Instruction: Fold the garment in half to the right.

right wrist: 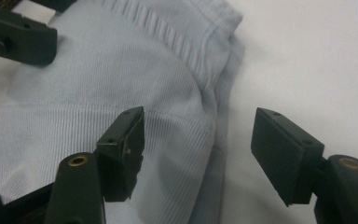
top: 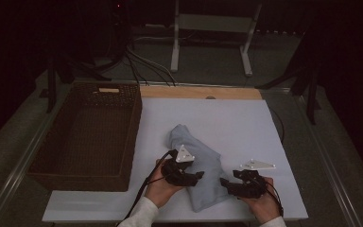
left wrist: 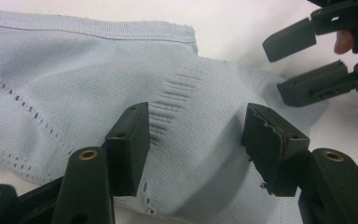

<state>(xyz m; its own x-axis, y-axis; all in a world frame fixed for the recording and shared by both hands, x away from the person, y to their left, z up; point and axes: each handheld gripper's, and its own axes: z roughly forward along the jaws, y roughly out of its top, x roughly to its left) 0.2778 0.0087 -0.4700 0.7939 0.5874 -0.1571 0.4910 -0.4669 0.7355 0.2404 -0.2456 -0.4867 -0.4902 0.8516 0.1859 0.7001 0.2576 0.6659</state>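
A pale blue knitted garment (top: pixel 207 158) lies crumpled on the white table top (top: pixel 246 120), near its front edge. My left gripper (top: pixel 200 175) reaches onto the garment from the left. In the left gripper view my left gripper (left wrist: pixel 196 140) has its jaws apart over a ribbed patch of the garment (left wrist: pixel 74 74), with no fold pinched. My right gripper (top: pixel 223 181) is at the garment's right edge. In the right gripper view my right gripper (right wrist: pixel 198 144) stands open, one jaw over the ribbed hem (right wrist: pixel 168 140) and the other over bare table.
A dark wicker basket (top: pixel 133 127) stands on the left of the table, beside the garment. A wooden strip (top: pixel 198 92) runs along the table's far edge. On the floor beyond it are a white metal stand (top: pixel 212 23) and cables.
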